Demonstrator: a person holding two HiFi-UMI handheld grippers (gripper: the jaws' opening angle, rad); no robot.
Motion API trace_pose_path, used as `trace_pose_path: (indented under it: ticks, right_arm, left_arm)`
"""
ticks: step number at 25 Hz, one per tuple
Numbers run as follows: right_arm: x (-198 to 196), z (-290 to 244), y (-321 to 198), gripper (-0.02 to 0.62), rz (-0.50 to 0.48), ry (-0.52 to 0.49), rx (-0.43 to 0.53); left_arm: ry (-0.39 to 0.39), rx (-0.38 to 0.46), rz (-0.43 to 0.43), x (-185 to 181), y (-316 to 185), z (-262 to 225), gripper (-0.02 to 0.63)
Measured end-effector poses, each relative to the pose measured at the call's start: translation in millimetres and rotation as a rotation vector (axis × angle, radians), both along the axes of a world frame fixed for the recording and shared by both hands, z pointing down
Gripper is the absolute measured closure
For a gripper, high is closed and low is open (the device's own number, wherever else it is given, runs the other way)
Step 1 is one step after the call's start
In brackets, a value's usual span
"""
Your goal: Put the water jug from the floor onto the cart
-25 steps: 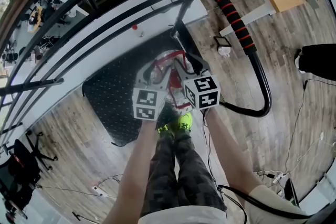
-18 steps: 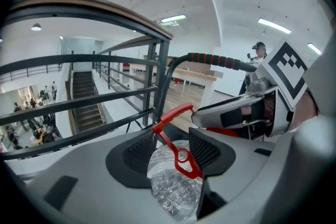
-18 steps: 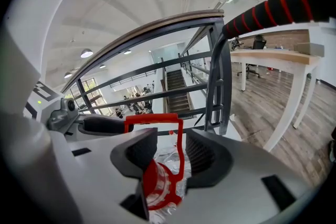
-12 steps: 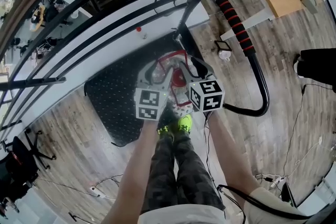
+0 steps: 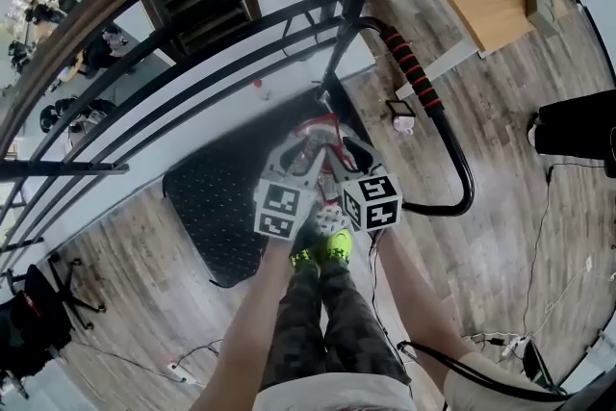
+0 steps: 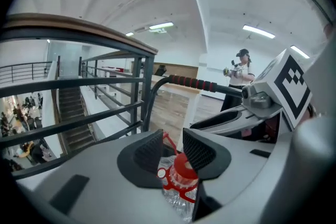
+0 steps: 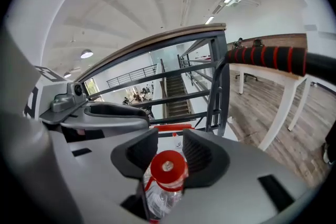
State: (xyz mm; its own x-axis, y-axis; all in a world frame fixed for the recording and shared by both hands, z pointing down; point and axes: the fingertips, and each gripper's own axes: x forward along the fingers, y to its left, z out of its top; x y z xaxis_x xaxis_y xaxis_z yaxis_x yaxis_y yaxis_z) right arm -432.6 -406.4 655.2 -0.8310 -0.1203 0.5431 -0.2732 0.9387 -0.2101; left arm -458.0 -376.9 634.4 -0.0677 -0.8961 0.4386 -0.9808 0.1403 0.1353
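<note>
**Jug in both grips, cart deck ahead and to the left**

Upright water jug (image 5: 323,144): long axis vertical, red cap (image 7: 168,166) on top, clear body hanging below. Caught at the neck from two sides. Right gripper (image 7: 169,151) clamped on the cap, pads pressed to either side of it. Left gripper (image 6: 173,147) closing on the same neck, with the cap and the red carry handle between its pads, both pads touching by the look of it. Neither hand nearer: both on the jug, side by side, pointing forward and down.

From the head view, sits just ahead of the yellow shoes (image 5: 322,248), at the near right edge of the cart's black studded deck (image 5: 207,197). Bulk of the deck ahead and to the left. Cart handle (image 5: 416,82), red and black grip, curving round on the right. Probably calls for a short carry forward and left, clear of the handle's post, then a straight set-down.

Hard to make out: base of the jug, covered by the grippers and their marker cubes. No telling, then, whether over the deck or over the wood floor (image 5: 500,207), nor how high. Lower body cut off in both gripper views. Railing (image 5: 192,53) close beyond the deck.
</note>
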Motion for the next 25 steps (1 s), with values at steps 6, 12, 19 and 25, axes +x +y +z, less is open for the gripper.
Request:
trace_pose_path:
  ticks: [6, 12, 19, 25]
  right_arm:
    - [5.1, -54.2, 17.5, 0.473, -0.025, -0.050, 0.029]
    - [15.5, -119.9, 39.2, 0.519, -0.057, -0.109, 0.058]
    - [37.9, -183.1, 70.2, 0.531, -0.068, -0.155, 0.087]
    - [49.7, -228.6, 86.8, 0.531, -0.085, -0.206, 0.122]
  left_arm:
    - [-0.030, 0.048, 0.038, 14.0, 9.8, -50.0, 0.575]
    - [-0.029, 0.085, 0.043, 31.5, 30.3, -107.0, 0.594]
    - [-0.036, 0.101, 0.031, 54.5, 61.4, -158.9, 0.594]
    - [-0.079, 0.132, 0.021, 67.8, 77.7, -205.9, 0.594]
